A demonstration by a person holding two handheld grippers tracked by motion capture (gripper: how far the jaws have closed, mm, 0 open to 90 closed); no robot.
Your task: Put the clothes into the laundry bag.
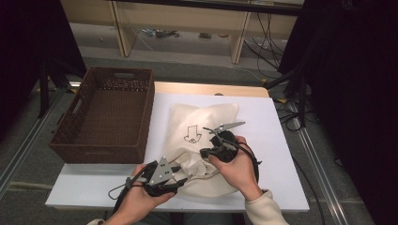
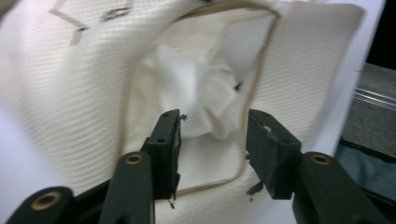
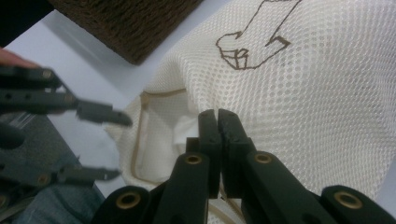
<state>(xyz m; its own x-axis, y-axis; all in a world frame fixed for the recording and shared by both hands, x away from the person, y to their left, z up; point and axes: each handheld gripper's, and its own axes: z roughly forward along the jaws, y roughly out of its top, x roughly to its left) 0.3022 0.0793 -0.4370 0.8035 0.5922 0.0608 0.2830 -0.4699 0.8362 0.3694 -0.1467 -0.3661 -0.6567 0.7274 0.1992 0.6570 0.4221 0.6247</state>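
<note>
Cream mesh bag (image 1: 202, 136) flat at bench (image 1: 281, 122) centre, wicker basket (image 1: 105, 115) at nine o'clock. Right tongs (image 3: 218, 116) clamped on bag's rim. Left tongs (image 2: 212, 140) parted at its mouth, gripping nothing.

I see the table (image 1: 281, 140) with a white top, and a strip of pale wood showing along its far edge. Two things lie directly on it. At my left sits a dark brown woven basket (image 1: 105, 117), rectangular, with a handle slot in its far wall; its left part overhangs the table's left edge. Just beside it, towards the middle and near edge, lies a cream mesh bag (image 1: 197, 129) with a drawn outline figure on its upper face, flat on the white top, its mouth turned towards my side. Bag and basket sit close, apparently not touching.
</note>
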